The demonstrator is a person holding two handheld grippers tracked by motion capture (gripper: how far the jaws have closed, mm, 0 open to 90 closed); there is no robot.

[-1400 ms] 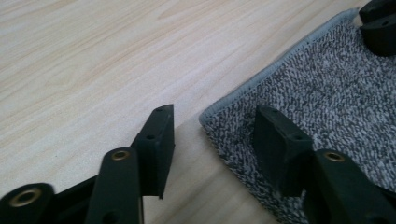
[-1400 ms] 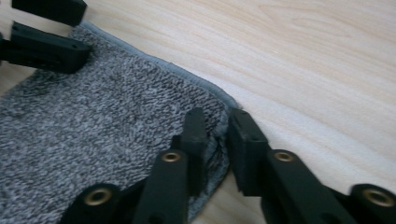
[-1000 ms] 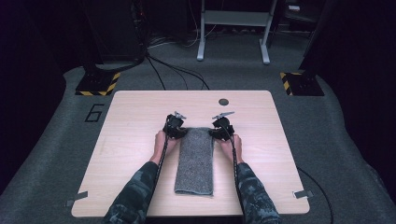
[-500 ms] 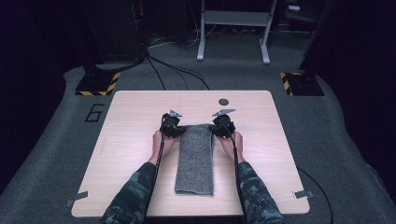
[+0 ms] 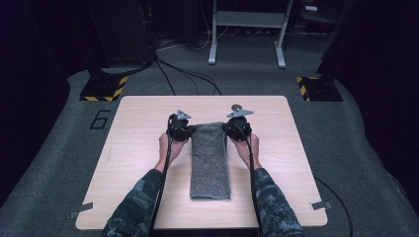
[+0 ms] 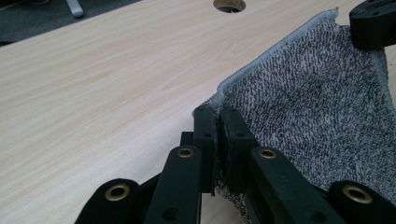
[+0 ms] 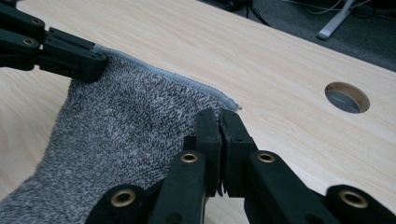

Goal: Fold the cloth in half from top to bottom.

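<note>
Grey towel [image 5: 210, 160] lies as a long folded strip mid-bench [image 5: 138, 163], its far end lifted. Left gripper [image 6: 217, 122] has its jaws clamped on the far-left corner, right gripper [image 7: 218, 122] on the far-right corner — both bites sit right at the stitched hem. Risk: thin purchase, so one corner could slip out if the hands pull apart or rise unevenly. Lower layers could also drag and skew the fold — watch the cable hole [image 7: 347, 97] beyond.

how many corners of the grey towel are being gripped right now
2. The left gripper is shut on the far left corner of the towel, and the right gripper is shut on the far right corner. The two near corners lie free on the table.
</note>
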